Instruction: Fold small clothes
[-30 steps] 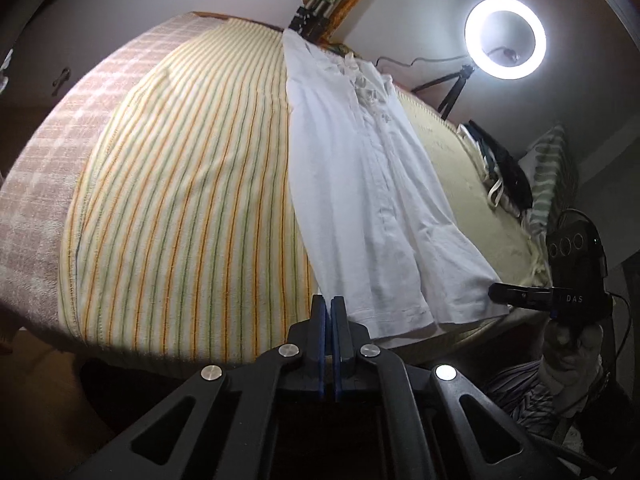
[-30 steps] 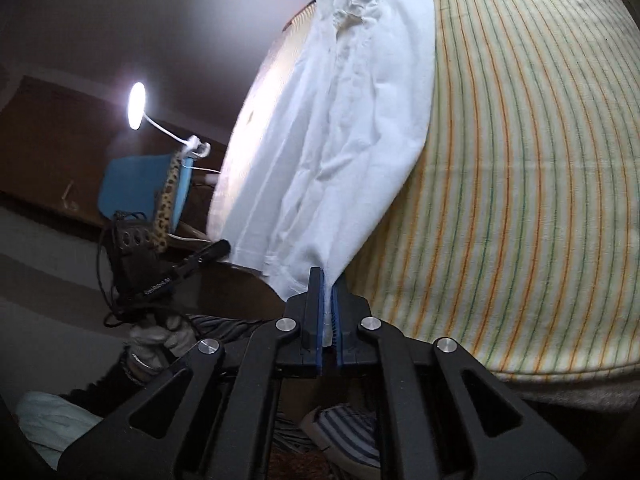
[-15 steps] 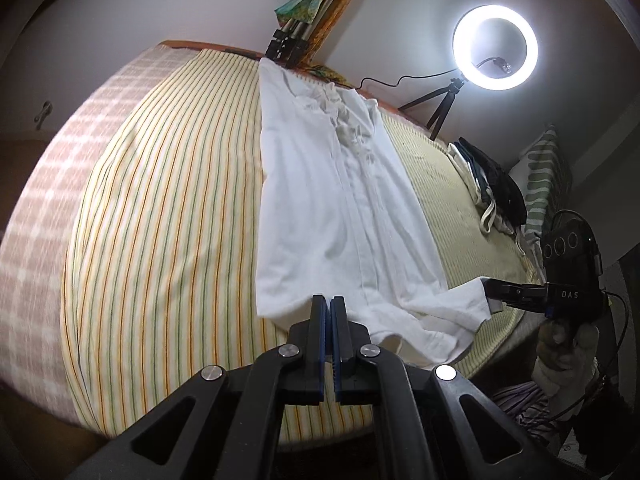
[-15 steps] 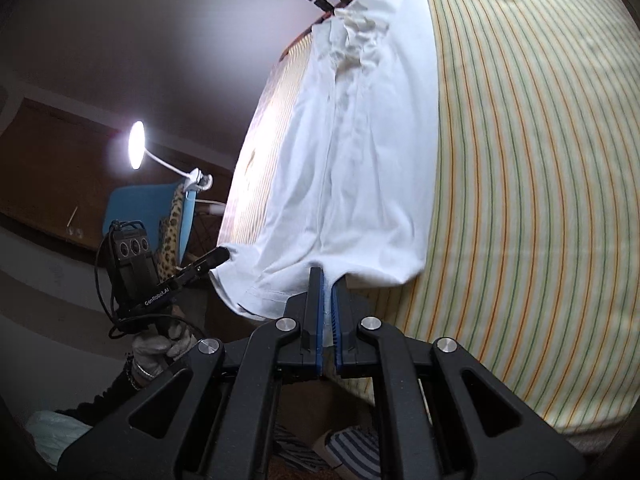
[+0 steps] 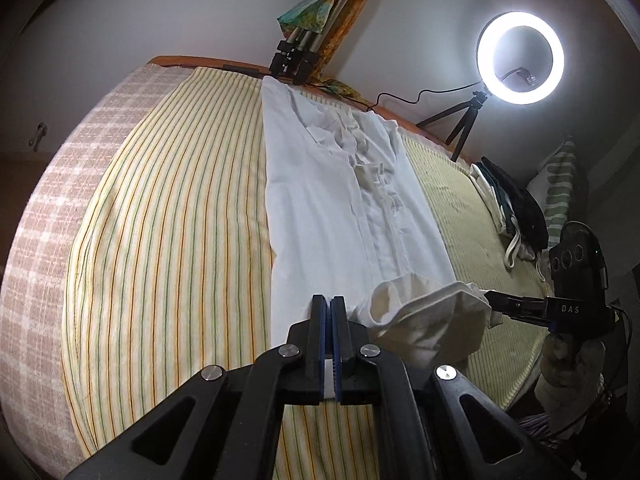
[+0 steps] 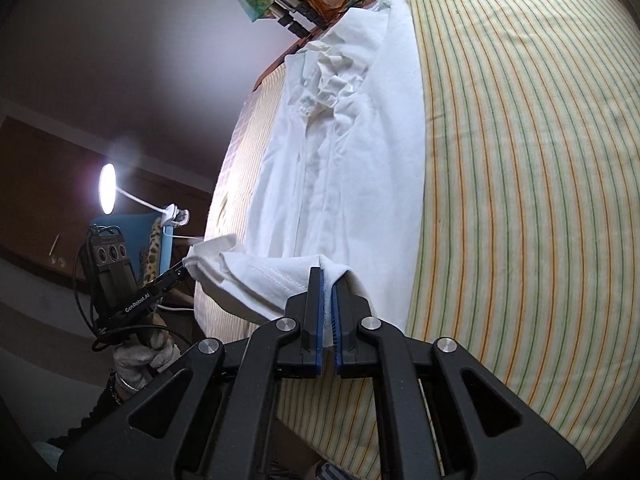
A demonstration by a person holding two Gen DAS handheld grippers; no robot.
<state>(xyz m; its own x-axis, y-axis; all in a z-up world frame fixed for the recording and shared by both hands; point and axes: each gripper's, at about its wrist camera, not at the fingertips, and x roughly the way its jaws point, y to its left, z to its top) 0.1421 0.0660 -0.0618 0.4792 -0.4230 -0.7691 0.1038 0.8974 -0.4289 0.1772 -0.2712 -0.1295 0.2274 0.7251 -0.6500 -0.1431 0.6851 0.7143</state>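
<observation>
Left wrist view. White shirt (image 5: pixel 340 208) lies lengthwise down the middle of the striped bedspread (image 5: pixel 168 248), collar end far, near the headboard (image 5: pixel 188 62). Near hem lifted off the bed and sagging between both tools. Left gripper (image 5: pixel 329 304) has its jaws pressed tight together on the hem's left corner; a sliver of white cloth shows between the blue pads. Right gripper (image 5: pixel 494 300) comes in from the right edge, jaws closed on the other hem corner, gloved hand (image 5: pixel 568 368) beneath it. Wide bare bedspread to the left of the shirt; a narrower strip to its right, ending in a pile of clothes (image 5: pixel 508 208) at the bed's right edge. Ring light (image 5: pixel 520 58) on a tripod past the far corner.

Right wrist view. Right gripper (image 6: pixel 328 280) clamped shut on a fold of hem cloth. The lifted hem runs leftward to the left gripper (image 6: pixel 182 270), which pinches the corner just beyond the bed's left edge. Shirt's long right edge lies straight; broad open bedspread to its right. Desk lamp (image 6: pixel 108 194) glows left, off the bed.
</observation>
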